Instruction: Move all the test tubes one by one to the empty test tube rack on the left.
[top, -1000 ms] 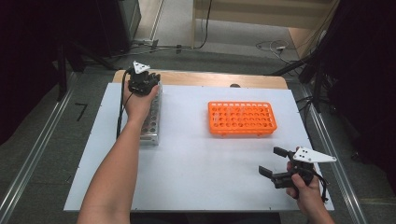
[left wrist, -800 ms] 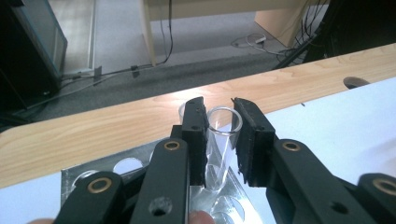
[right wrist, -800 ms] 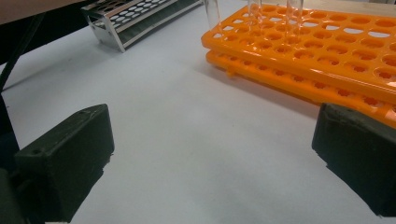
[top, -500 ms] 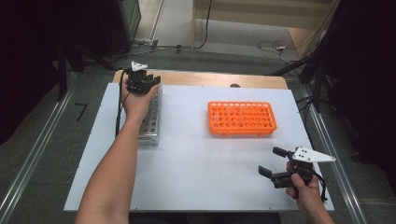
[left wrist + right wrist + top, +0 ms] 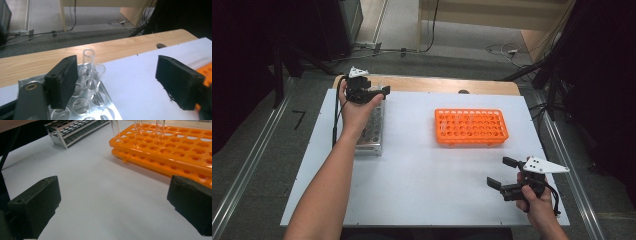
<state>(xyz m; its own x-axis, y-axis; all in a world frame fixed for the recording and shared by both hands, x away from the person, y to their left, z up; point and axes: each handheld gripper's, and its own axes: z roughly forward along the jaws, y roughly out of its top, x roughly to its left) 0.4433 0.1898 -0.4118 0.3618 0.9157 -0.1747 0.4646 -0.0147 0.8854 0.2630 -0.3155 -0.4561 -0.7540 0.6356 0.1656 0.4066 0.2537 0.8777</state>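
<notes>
Two racks sit on the white table (image 5: 422, 170): a metal rack (image 5: 371, 131) at about nine o'clock and an orange rack (image 5: 470, 126) near one o'clock. Starting at the left, the left gripper (image 5: 379, 93) hovers over the metal rack's far end; its jaws have just been opening and now stand wide, with nothing pressed between them. In the left gripper view a clear tube (image 5: 88, 67) stands upright in a far hole of that rack, just beside the left jaw but free of it, with a second, shorter tube (image 5: 99, 70) close by at its three o'clock. It looks as though the step is taking a tube here, or having just let one go. To grip well, I would centre the tube between the pads, close gently below the rim, and lift straight up so the glass does not bind in the hole. Farther right, a few tubes (image 5: 138, 128) already stand in the orange rack. At five o'clock the right gripper (image 5: 507, 176) waits low over bare table, jaws wide apart and empty.
</notes>
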